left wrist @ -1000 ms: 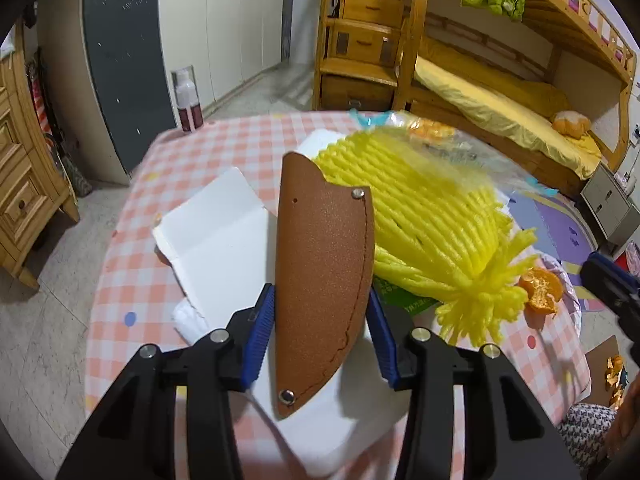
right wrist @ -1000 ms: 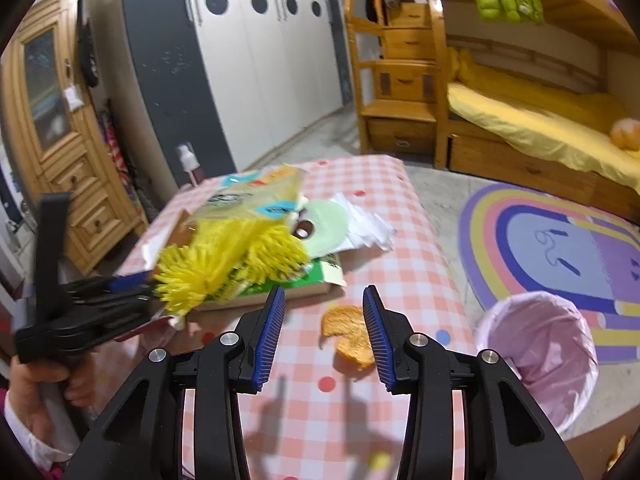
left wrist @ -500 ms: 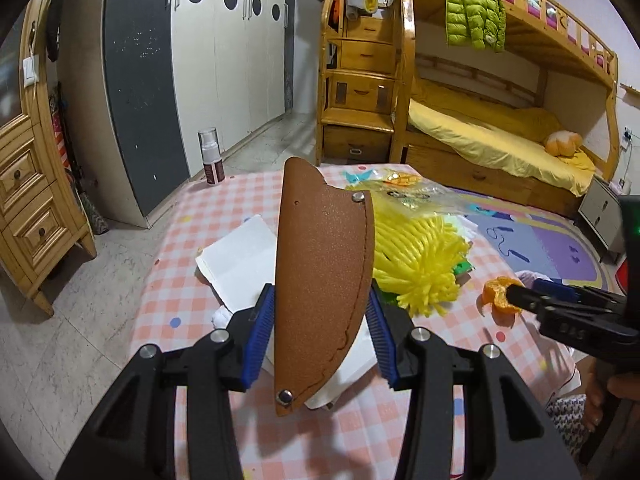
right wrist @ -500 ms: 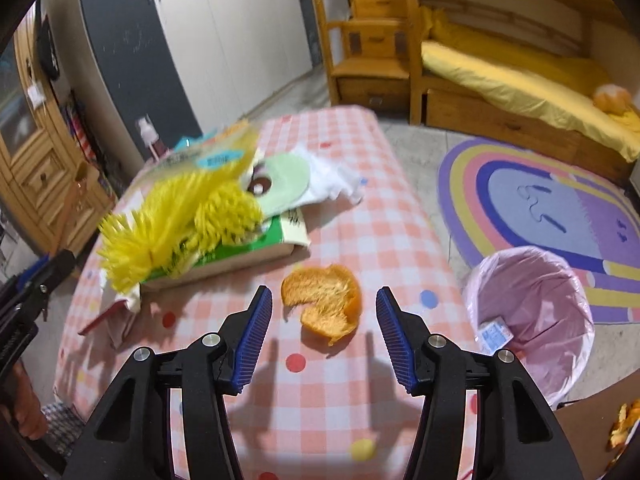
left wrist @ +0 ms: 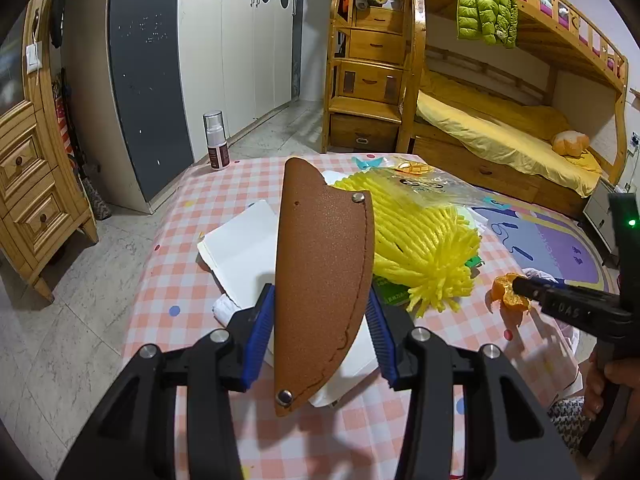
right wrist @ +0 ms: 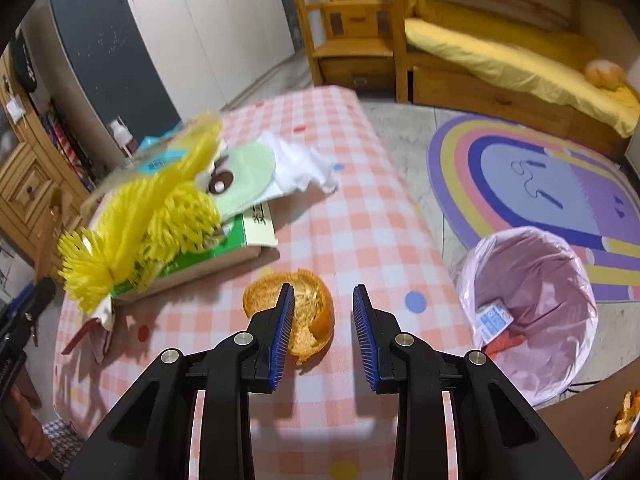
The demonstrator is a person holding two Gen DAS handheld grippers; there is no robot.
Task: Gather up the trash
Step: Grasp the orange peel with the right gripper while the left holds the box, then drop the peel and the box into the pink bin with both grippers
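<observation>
Orange peel lies between the closing right gripper; left gripper clamps a brown sheath.

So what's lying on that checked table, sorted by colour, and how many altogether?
Yellow: 1, foam net
Orange: 1, orange peel
White: 2, tissue, foam sheet
Green: 2, box, round lid
Total: 6

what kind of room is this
Most likely a child's bedroom in a home: a wooden bunk bed with yellow bedding and drawer steps, a rainbow-striped play rug on the floor, and tall white wardrobe doors with round holes along the wall.
</observation>
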